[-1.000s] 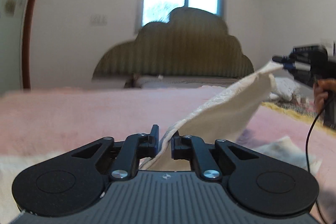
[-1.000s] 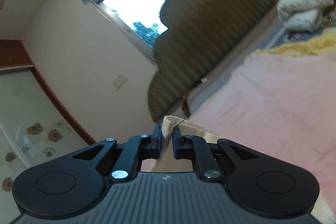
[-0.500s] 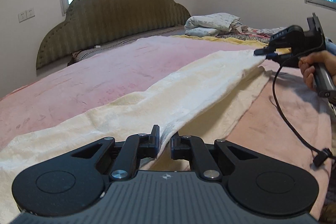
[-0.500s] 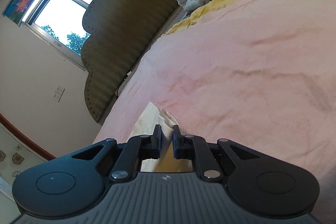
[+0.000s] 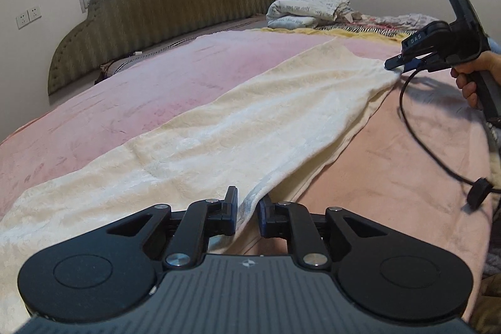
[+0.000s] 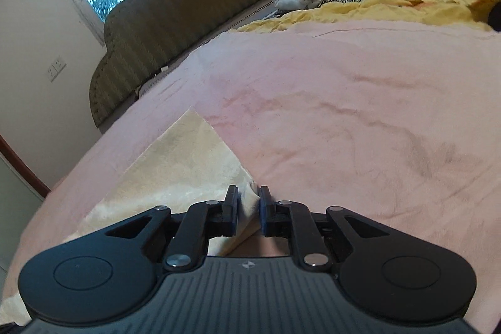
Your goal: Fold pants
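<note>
While the cream pants (image 5: 250,127) lie stretched flat across the pink blanket (image 5: 134,102), you've got a gripper at each end of them. Your left gripper (image 5: 247,212) sits low at the near edge, and its jaws have just been opening: the folded hem runs up between them, but there's a clear gap on either side, so the cloth is let go, not pinched. Over on the far side, your right gripper (image 5: 393,64) rests its tips at the opposite corner, your hand (image 5: 476,74) wrapped round the grip and a black cable (image 5: 419,133) trailing down over the blanket. From its own wrist view, the right gripper (image 6: 249,205) has just been opening too; a corner of the pants (image 6: 188,171) stands loosely between the pads. Beyond, an olive headboard (image 5: 162,5) and a heap of bedding (image 5: 310,10) sit at the top of the bed.
</note>
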Action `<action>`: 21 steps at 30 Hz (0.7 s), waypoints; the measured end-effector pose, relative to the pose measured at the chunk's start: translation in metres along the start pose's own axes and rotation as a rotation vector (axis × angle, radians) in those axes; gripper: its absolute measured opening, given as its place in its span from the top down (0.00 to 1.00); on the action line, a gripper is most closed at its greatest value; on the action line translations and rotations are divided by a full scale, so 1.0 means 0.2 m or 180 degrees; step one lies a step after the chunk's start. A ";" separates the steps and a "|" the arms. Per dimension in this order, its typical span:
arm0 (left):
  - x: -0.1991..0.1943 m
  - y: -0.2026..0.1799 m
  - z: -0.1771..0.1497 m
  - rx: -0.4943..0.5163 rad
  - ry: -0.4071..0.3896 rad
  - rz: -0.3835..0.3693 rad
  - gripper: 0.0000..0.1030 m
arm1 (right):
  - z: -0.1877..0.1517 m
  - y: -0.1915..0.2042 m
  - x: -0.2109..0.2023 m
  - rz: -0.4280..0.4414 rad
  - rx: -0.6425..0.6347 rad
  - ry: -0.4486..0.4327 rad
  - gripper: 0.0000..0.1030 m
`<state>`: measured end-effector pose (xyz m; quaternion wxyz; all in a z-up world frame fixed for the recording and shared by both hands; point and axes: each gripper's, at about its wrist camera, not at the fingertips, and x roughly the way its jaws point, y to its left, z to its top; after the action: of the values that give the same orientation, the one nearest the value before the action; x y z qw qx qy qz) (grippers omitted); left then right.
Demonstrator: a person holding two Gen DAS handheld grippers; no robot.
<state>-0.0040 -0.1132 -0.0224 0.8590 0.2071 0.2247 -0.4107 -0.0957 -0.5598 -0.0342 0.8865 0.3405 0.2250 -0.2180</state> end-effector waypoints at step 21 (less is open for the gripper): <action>0.08 0.42 0.05 -0.1278 0.0209 0.0645 0.29 | 0.09 0.71 0.49 -0.0160 -0.1434 0.0349 0.78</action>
<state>0.0738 -0.0796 -0.0080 0.9121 0.0667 0.3078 -0.2625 0.0636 -0.4995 -0.0046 0.9209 0.1396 0.3242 -0.1655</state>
